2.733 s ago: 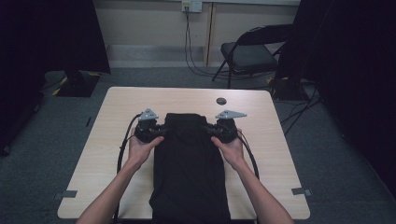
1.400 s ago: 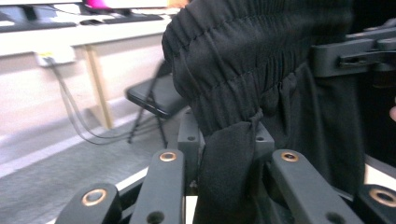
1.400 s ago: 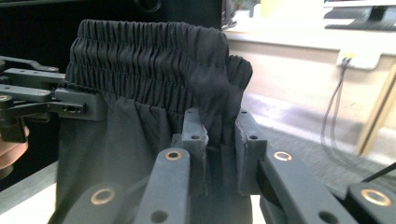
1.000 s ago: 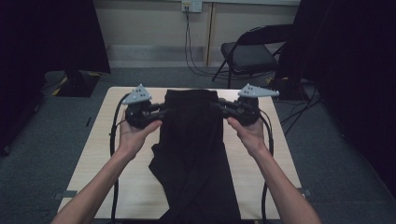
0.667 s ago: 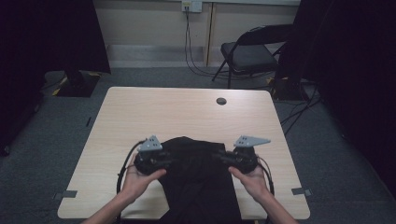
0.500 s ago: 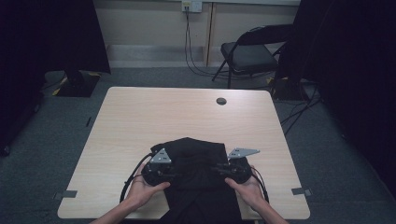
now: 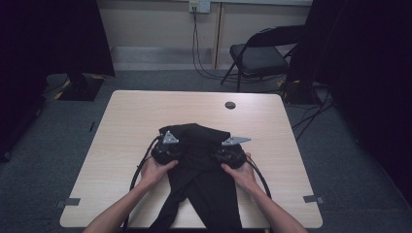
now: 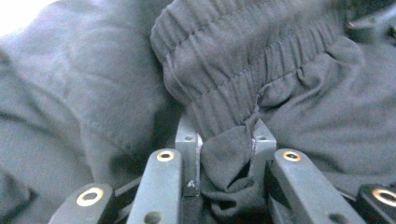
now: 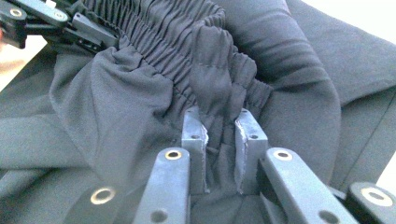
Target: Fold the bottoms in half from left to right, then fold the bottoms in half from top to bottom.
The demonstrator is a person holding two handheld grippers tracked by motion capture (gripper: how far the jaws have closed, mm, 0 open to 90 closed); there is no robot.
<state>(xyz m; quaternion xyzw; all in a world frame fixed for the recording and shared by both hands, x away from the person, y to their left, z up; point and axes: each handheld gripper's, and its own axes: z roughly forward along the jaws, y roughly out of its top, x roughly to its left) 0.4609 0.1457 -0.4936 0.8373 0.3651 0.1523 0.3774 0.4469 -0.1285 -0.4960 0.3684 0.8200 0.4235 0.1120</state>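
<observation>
A pair of black trousers (image 7: 199, 165) lies on the pale wooden table (image 7: 126, 121), its legs hanging over the near edge. The gathered elastic waistband (image 8: 243, 79) is bunched and folded over on the cloth. My left gripper (image 7: 166, 151) is shut on the waistband's left end; a fold of fabric is pinched between its pads (image 8: 189, 144). My right gripper (image 7: 230, 154) is shut on the right end of the waistband (image 9: 210, 70), cloth squeezed between its pads (image 9: 194, 135). In the right gripper view the left gripper's black jaws (image 9: 70, 23) sit at the top left.
A round black grommet (image 7: 230, 105) sits near the table's far edge. Behind the table stand a folding chair (image 7: 262, 53) and a wall socket with cables (image 7: 197, 29). Dark curtains hang on both sides. Tape marks (image 7: 311, 199) lie near the front corners.
Both grippers have come down and toward the near edge with the waistband. The trousers, held up stretched a second ago, now lie folded over on the table.
</observation>
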